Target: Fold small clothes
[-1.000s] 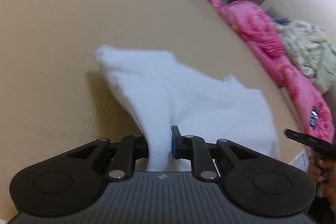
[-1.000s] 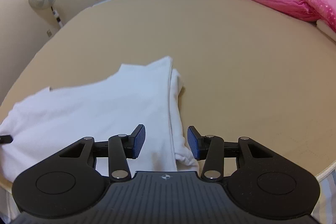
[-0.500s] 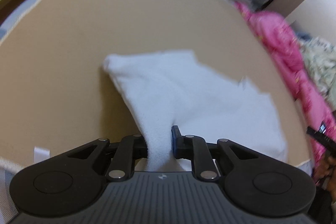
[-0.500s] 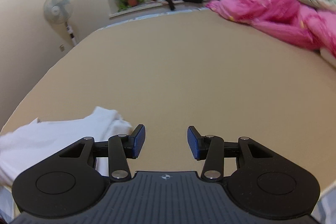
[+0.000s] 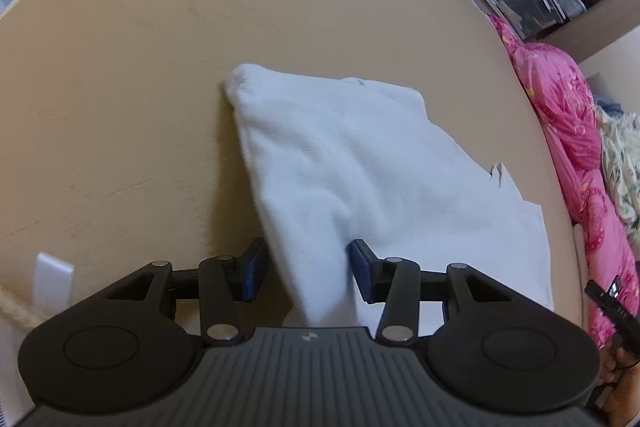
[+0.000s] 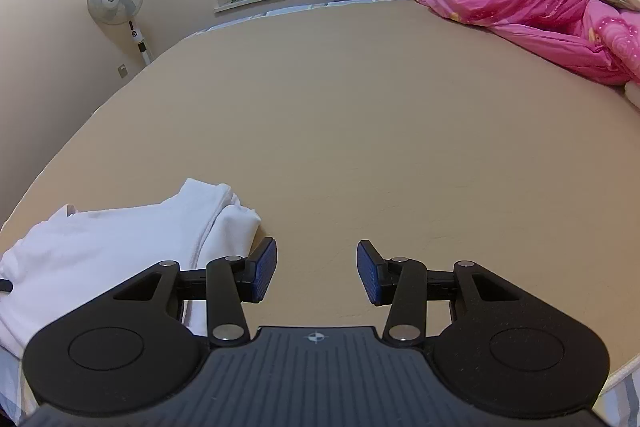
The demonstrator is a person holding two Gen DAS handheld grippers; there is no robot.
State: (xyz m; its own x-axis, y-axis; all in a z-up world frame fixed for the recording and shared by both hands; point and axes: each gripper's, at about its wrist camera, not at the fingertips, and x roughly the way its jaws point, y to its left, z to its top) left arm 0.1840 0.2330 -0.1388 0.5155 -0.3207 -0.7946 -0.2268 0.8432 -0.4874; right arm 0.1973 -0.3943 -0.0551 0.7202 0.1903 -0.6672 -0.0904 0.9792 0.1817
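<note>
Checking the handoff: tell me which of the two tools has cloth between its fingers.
The left tool: a ridge of the white garment runs between its opening jaws. The right tool gapes over bare mattress.

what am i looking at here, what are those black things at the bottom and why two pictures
Each picture comes from a camera mounted on a hand-held gripper, looking along its two blue-padded fingers. A person holds one in each hand; no robot arm is involved. The left gripper has a fold of a white garment between its fingers, and its jaws are opening. The right gripper is open and empty, hovering over the tan mattress, with the same garment at its left. A pink quilt lies at the far side.
</note>
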